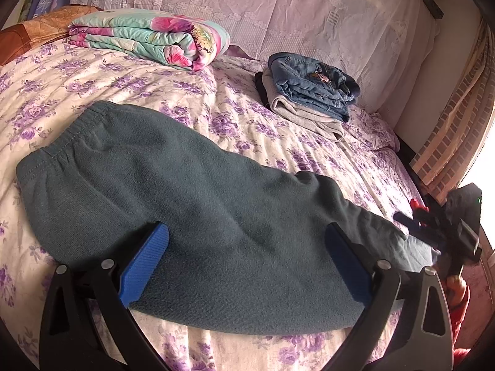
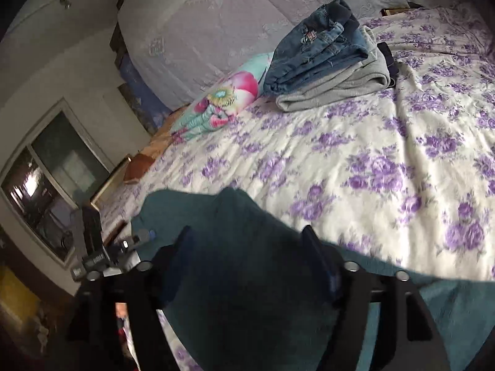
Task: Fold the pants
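**Teal pants laid out, both grippers at the near edge**

While the pants [image 1: 191, 204] lie flat on the bed [image 1: 247, 142], folded lengthwise with one leg over the other, the left gripper [image 1: 247, 259] hovers over the thigh with its blue pads [image 1: 145, 266] spread wide, grasping nothing. Down at the cuff end the right gripper [image 2: 247, 259] also stands agape above the dark cloth; whether its fingers touch the fabric I cannot tell, as that view is shadowed.

To fold well, I judge each gripper should pinch both layers together at the near edge, then carry the cuff end up and over toward the waistband [image 1: 62, 148] in one level sweep, so the layers do not slide apart. Keeping the edges aligned matters more than speed.

From the left wrist view, the long axis runs from the waistband at upper left to the cuff at lower right, across the bed. Folded jeans [image 1: 312, 83] and a rolled quilt [image 1: 148, 37] sit well apart, nearer the headboard.
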`<state>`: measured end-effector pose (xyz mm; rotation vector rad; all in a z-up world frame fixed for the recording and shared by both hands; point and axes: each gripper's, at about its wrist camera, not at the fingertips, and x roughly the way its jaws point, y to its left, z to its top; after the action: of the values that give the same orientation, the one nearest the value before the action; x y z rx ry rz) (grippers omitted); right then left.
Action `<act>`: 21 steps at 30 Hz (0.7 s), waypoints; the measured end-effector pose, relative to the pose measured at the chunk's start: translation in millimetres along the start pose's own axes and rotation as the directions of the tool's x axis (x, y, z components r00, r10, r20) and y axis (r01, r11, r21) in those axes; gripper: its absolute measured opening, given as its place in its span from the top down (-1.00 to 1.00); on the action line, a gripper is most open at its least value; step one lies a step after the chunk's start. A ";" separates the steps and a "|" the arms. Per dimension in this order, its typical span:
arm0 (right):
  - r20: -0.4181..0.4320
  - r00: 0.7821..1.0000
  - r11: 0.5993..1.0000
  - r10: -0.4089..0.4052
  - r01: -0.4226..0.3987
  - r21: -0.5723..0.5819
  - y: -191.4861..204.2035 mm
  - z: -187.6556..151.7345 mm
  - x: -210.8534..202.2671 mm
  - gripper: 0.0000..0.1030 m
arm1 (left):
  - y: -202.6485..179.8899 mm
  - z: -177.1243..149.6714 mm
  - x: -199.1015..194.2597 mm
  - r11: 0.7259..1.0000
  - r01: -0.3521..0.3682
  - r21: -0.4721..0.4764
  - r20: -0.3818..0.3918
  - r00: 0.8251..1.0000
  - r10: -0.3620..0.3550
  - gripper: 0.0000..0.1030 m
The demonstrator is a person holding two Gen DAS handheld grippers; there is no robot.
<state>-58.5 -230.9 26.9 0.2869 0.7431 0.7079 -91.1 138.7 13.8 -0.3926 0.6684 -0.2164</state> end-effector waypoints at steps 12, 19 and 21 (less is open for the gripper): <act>0.078 0.991 0.976 -0.111 0.093 0.199 -48.5 -22.4 -81.4 -0.65 | 0.1 -1.2 -0.4 1.000 0.002 0.005 0.001 1.000 -0.002 -0.91; 0.199 0.958 0.896 -0.208 0.105 0.431 -109.8 -37.3 -137.2 -0.35 | -1.0 -1.7 -0.8 1.000 0.001 0.010 0.000 1.000 -0.001 -0.91; 0.223 0.940 0.908 -0.257 0.155 0.390 -104.3 -42.4 -174.1 -0.35 | -1.5 -2.5 -1.8 1.000 0.004 0.012 0.003 1.000 -0.005 -0.91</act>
<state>-128.6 -425.8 37.4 0.6253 0.6290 0.3108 -94.2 137.2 13.7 -0.3825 0.6629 -0.2241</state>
